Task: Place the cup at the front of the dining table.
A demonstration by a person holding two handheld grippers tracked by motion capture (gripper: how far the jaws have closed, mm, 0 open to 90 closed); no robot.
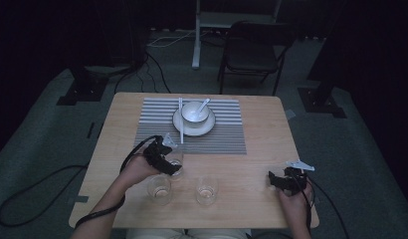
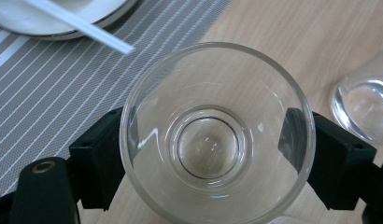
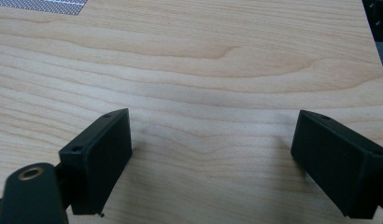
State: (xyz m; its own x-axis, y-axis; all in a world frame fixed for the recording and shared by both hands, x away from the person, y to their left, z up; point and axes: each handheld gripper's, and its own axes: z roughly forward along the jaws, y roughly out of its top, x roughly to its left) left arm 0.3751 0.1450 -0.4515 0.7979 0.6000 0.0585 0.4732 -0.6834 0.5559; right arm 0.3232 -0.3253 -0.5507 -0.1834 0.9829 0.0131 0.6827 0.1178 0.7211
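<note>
My left gripper (image 1: pixel 172 167) is shut on a clear empty drinking glass (image 2: pixel 213 135), its black jaws pressing on the glass's two sides. The held glass (image 1: pixel 176 164) is just off the front edge of the striped placemat (image 1: pixel 157 132). Two more clear glasses stand near the table's front, one (image 1: pixel 159 189) close to my left hand and one (image 1: pixel 207 190) to its right. My right gripper (image 1: pixel 282 180) rests low at the table's right front, and its jaws stand wide apart over bare wood in the right gripper view (image 3: pixel 213 154).
On the grey striped placemat (image 2: pixel 49 93) sits a white plate (image 1: pixel 184 130) holding a white bowl (image 1: pixel 194 112) with a spoon (image 1: pixel 204 103). A white stick (image 1: pixel 181 119) lies across the plate's left side. A chair (image 1: pixel 254 52) stands beyond the table.
</note>
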